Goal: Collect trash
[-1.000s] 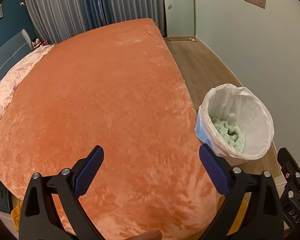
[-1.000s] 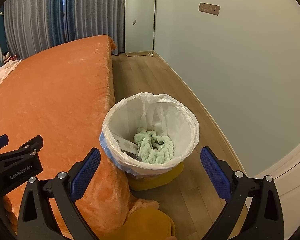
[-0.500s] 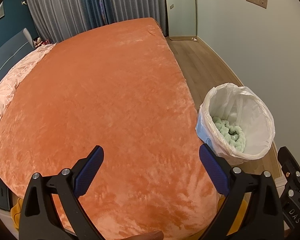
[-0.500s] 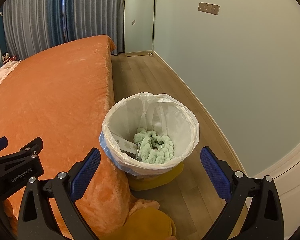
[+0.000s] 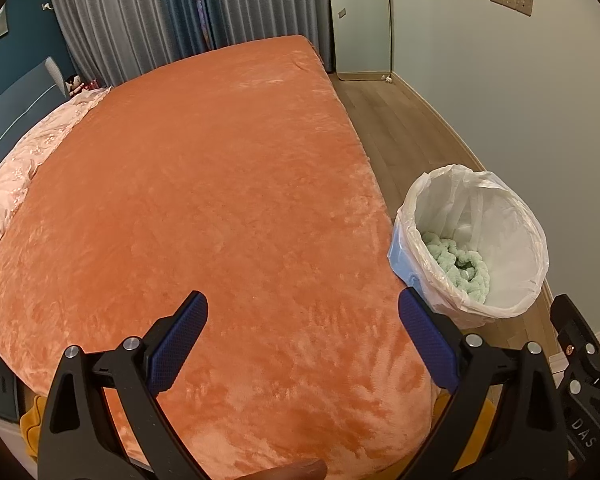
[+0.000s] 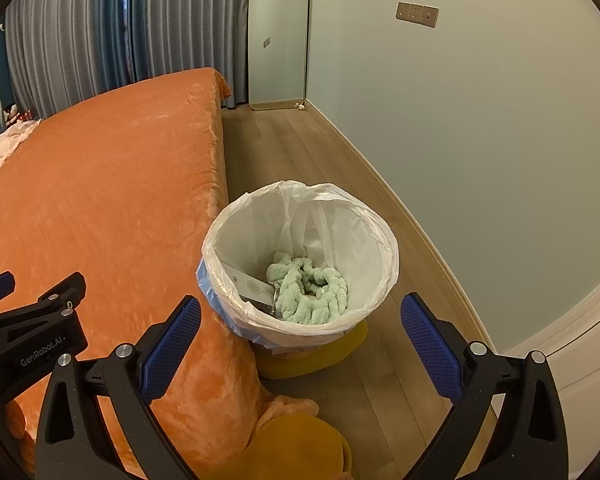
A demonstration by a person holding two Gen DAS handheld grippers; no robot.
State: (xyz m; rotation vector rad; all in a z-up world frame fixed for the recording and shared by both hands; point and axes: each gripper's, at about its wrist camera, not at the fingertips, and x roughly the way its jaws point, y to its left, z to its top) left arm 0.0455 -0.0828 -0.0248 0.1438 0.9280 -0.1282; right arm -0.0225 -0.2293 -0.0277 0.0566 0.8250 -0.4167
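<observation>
A round bin with a white plastic liner [image 6: 260, 216] stands on the floor against the bed's right side; it also shows in the left wrist view [image 5: 500, 200]. Inside lie a pale green fluffy bundle [image 6: 308, 292] and a white card [image 6: 248, 286]. My right gripper [image 6: 300, 344] is open and empty, just above and in front of the bin. My left gripper [image 5: 302, 336] is open and empty over the near end of the orange bed cover [image 5: 200, 200]. No loose trash shows on the bed.
A pink quilt [image 5: 24, 160] lies at the bed's far left. Wooden floor [image 6: 292, 148] runs between bed and wall to a standing mirror [image 6: 278, 40]. A yellow object [image 6: 300, 448] sits low in front, below my right gripper. Curtains hang behind the bed.
</observation>
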